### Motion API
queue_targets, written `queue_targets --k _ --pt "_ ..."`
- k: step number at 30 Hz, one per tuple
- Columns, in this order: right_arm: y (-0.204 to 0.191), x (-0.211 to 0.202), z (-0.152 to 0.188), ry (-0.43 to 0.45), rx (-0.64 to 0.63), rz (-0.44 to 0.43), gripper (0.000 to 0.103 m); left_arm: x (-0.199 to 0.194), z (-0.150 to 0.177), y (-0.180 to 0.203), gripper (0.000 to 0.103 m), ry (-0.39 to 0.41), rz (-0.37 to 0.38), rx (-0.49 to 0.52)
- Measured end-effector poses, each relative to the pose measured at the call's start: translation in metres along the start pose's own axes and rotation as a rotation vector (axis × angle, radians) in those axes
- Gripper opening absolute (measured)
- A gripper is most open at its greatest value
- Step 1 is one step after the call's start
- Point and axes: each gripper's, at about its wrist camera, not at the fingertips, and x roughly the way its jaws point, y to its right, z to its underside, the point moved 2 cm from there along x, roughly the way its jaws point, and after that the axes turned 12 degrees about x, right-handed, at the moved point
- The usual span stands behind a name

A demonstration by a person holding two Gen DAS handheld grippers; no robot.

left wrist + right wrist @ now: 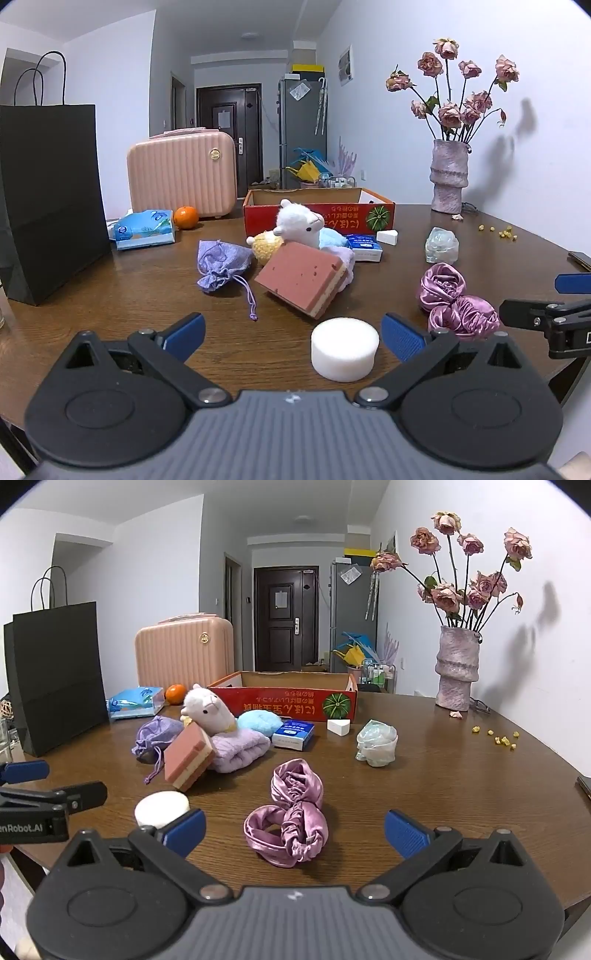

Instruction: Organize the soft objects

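Observation:
My left gripper (pixel 293 338) is open, with a white round sponge (pixel 345 349) on the table between its fingers, close to the right one. My right gripper (pixel 295 832) is open, with a purple satin scrunchie band (pixel 291 814) lying between its fingers. Behind are a pink sponge block (pixel 304 282), a white alpaca plush (pixel 301 221), a lilac drawstring pouch (pixel 219 266), a lilac towel (pixel 240 751), a blue plush (pixel 258 722) and a red cardboard box (pixel 284 699), open on top.
A black paper bag (pixel 48 192) stands at the left, a pink case (pixel 181 173) behind. A tissue pack (pixel 144 229), an orange (pixel 185 217), a small blue box (pixel 293 733), a pale wrapped bundle (pixel 376 742) and a flower vase (pixel 456 668) are on the brown table (pixel 461 794).

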Motion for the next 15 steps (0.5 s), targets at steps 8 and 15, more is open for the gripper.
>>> queue_targets --k 8,15 --pt "-0.0002 -0.001 -0.001 -0.001 -0.002 0.0 0.103 0.0 0.0002 -0.0008 0.103 0.001 0.001 0.0" --pt "0.0 -0.0012 -0.0017 -0.001 -0.003 0.0 0.103 0.0016 0.0011 -0.001 0.103 -0.003 0.0 0.0"
